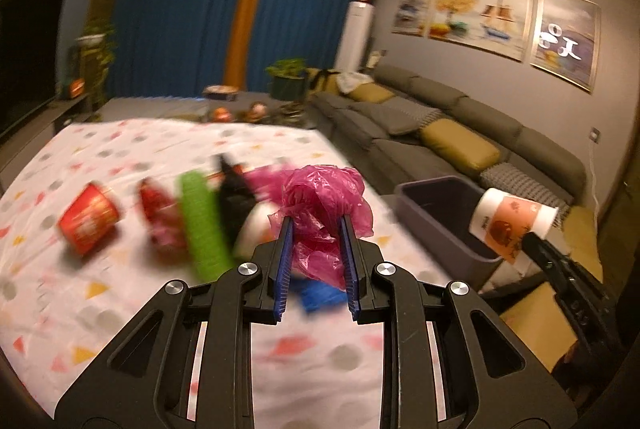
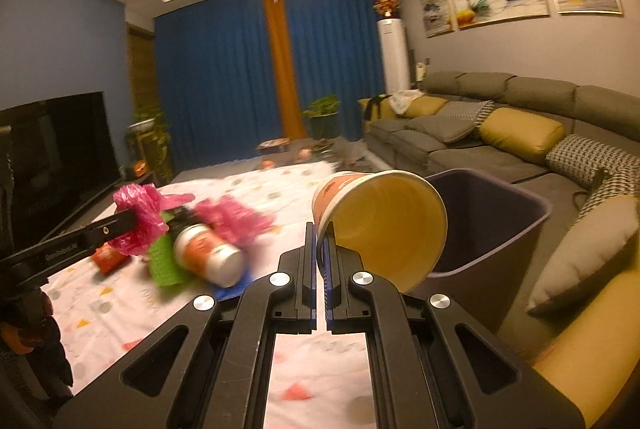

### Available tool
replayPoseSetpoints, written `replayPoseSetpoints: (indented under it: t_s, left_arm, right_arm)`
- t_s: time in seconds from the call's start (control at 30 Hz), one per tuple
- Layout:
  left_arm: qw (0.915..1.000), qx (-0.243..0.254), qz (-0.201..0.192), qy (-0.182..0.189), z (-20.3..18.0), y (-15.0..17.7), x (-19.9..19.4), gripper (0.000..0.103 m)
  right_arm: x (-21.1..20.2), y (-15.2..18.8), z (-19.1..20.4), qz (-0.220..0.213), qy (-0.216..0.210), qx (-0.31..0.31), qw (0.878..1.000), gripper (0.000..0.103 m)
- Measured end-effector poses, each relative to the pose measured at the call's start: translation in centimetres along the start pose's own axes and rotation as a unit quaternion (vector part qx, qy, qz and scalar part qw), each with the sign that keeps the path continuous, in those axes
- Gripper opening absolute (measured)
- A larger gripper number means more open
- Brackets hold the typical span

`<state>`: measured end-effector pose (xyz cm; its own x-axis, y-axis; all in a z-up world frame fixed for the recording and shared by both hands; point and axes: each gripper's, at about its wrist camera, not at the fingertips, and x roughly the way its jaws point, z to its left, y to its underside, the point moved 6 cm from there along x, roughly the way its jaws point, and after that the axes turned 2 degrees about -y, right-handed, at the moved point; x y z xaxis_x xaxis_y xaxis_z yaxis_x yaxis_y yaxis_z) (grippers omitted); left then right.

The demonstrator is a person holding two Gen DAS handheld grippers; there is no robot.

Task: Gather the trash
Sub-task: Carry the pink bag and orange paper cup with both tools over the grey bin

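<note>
My left gripper (image 1: pixel 316 225) is shut on a crumpled pink plastic bag (image 1: pixel 324 197), held above the patterned tablecloth (image 1: pixel 80 289). My right gripper (image 2: pixel 320 229) is shut on the rim of a white-and-orange paper cup (image 2: pixel 384 225), tipped on its side with its mouth toward the camera, just left of the grey bin (image 2: pixel 492 225). In the left wrist view that cup (image 1: pixel 512 221) hangs over the bin (image 1: pixel 440 205). On the cloth lie a red cup (image 1: pixel 90 223), a red wrapper (image 1: pixel 160 221), a green ribbed piece (image 1: pixel 204 225), something black (image 1: pixel 236 197) and a can (image 2: pixel 210 255).
A grey sofa (image 2: pixel 500 137) with yellow cushions runs along the right wall behind the bin. A dark television (image 2: pixel 52 149) stands at the left. Blue curtains (image 2: pixel 224 81) and potted plants (image 2: pixel 324 117) close off the far end of the room. A blue scrap (image 1: pixel 320 295) lies under my left gripper.
</note>
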<state>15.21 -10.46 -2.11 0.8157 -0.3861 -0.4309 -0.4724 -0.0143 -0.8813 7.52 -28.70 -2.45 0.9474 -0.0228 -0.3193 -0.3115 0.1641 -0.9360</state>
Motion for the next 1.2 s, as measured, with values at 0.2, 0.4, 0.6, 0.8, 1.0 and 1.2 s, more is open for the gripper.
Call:
replayPoseSetpoints:
  t_s: [0.2, 0.4, 0.6, 0.8, 1.0, 1.2]
  left_arm:
    - [0.9980, 0.029, 0.007, 0.055, -6.6, -1.2, 4.2, 0.022]
    - [0.9940, 0.060, 0.021, 0.088, -12.2, -1.2, 8.8, 0.022]
    - [0.9896, 0.081, 0.032, 0.114, -16.3, -0.9, 12.7, 0.022]
    - [0.9854, 0.102, 0.046, 0.128, -19.1, 0.2, 15.7, 0.022]
    - [0.9831, 0.110, 0.061, 0.133, -20.3, 1.1, 17.5, 0.022]
    - [0.9789, 0.121, 0.078, 0.145, -21.2, 1.8, 18.7, 0.022]
  right_arm:
    - [1.0, -0.8, -4.8, -0.005, 0.040, 0.014, 0.999, 0.004]
    - [2.6, -1.3, -8.5, -0.008, 0.068, 0.025, 0.997, 0.004]
    - [3.7, -1.3, -10.5, -0.006, 0.083, 0.031, 0.996, 0.004]
    - [4.2, -0.9, -11.8, -0.005, 0.094, 0.048, 0.994, 0.004]
    - [4.6, -0.6, -12.2, 0.000, 0.099, 0.052, 0.994, 0.004]
    - [5.3, -0.6, -12.5, 0.006, 0.103, 0.055, 0.993, 0.004]
